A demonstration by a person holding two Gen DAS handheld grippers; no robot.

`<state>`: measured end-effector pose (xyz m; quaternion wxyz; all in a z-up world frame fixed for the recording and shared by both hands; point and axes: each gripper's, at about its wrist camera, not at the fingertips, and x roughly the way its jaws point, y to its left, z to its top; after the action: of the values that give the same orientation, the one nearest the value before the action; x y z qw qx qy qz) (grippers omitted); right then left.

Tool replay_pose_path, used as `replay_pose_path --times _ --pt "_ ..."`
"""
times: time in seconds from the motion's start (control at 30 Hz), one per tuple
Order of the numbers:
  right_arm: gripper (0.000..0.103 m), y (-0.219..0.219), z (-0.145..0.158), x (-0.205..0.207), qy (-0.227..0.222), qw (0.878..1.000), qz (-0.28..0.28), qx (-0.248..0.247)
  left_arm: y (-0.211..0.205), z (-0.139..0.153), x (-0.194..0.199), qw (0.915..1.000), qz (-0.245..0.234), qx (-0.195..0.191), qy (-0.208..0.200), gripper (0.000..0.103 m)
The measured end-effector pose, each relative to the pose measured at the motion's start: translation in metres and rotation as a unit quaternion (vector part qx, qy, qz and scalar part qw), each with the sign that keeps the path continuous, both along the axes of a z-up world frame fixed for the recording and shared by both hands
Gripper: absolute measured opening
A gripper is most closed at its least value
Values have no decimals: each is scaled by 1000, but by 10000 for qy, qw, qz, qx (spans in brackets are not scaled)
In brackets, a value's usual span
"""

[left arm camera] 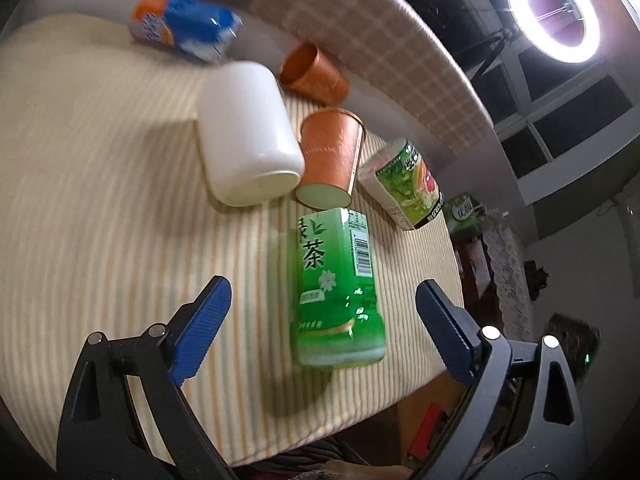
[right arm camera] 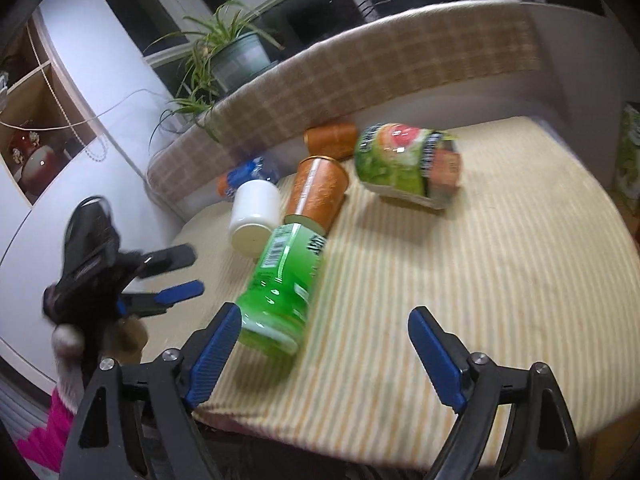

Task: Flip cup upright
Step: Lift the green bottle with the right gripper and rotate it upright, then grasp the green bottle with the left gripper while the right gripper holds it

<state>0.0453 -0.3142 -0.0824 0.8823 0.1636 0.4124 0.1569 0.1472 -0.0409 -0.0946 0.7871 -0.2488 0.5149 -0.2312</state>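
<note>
1. Left gripper (left arm camera: 324, 328) spread wide, holding nothing; green tea bottle (left arm camera: 338, 288) lies between its fingers
2. Right gripper (right arm camera: 324, 354) spread, empty
3. Orange cup (left arm camera: 332, 156) upside down just beyond the bottle, touching the white jar (left arm camera: 246, 132) on the striped cloth (left arm camera: 100, 200)

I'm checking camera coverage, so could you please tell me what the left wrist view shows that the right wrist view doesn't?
Only the left wrist view shows the glowing ring light. Only the right wrist view shows the potted spider plant and the left tool, open. Both share the striped cloth, white plastic cup, nearer orange paper cup and green tea bottle, all lying on their sides.
</note>
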Motion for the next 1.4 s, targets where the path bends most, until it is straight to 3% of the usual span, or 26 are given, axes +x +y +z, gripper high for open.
replay_pose_path --times 0.3,0.67,0.8,1.0,1.23,1.4 --pt "88 -23 -1 -22 -34 9994 -329 -49 -25 -34 36 9949 -283 -470 844 85" --pt "88 -20 -11 -19 87 9996 -277 -28 -31 -50 49 9933 -246 -525 996 82" --pt "88 -19 -11 -19 78 9996 -276 -52 -36 -54 51 9928 -322 -513 1038 76" --pt "89 -19 -13 -19 94 9994 -300 -108 -42 -56 53 9922 -366 -544 1061 61" --pt "89 -17 -11 -21 59 9995 -277 -157 -45 -45 44 9952 -408 -411 789 61" --pt "89 -16 -10 -21 21 9993 -313 -183 -46 -23 30 9987 -419 -116 270 61"
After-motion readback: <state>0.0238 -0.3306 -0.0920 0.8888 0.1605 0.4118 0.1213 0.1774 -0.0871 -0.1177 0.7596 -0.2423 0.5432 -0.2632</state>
